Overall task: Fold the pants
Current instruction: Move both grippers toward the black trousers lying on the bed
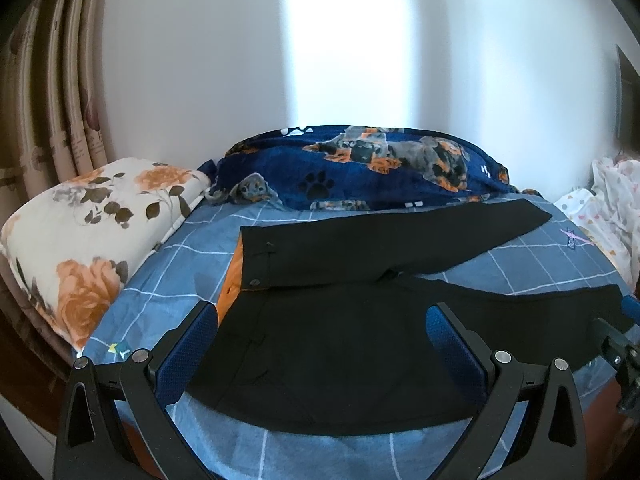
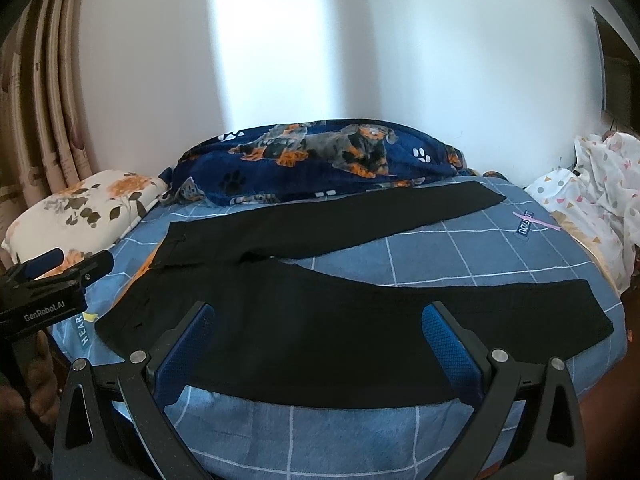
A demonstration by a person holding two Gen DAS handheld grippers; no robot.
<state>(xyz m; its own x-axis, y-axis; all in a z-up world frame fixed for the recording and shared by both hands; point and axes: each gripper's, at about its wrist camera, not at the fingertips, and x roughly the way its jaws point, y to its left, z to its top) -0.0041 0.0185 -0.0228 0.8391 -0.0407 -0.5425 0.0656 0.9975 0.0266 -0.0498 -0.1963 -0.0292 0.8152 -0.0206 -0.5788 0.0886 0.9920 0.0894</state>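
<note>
Black pants [image 1: 340, 344] [image 2: 360, 232] lie flat on the blue checked bedsheet [image 1: 168, 264] [image 2: 460, 256]. The waistband is at the left and the two legs spread to the right in a V. My left gripper [image 1: 320, 320] hovers open over the seat and waist part, with nothing between its blue pads [image 1: 188, 352]. My right gripper [image 2: 318, 320] is open above the near leg, also holding nothing. Each gripper shows at the edge of the other's view: the right gripper [image 1: 624, 344] by the near leg's hem, the left gripper [image 2: 52, 276] beside the waistband.
A floral pillow [image 1: 88, 232] lies at the left. A dark blue dog-print blanket [image 1: 360, 168] is bunched along the wall behind the pants. White patterned cloth [image 2: 592, 200] sits at the right, curtains [image 1: 48, 100] hang at the left. An orange patch [image 1: 230, 288] shows by the waistband.
</note>
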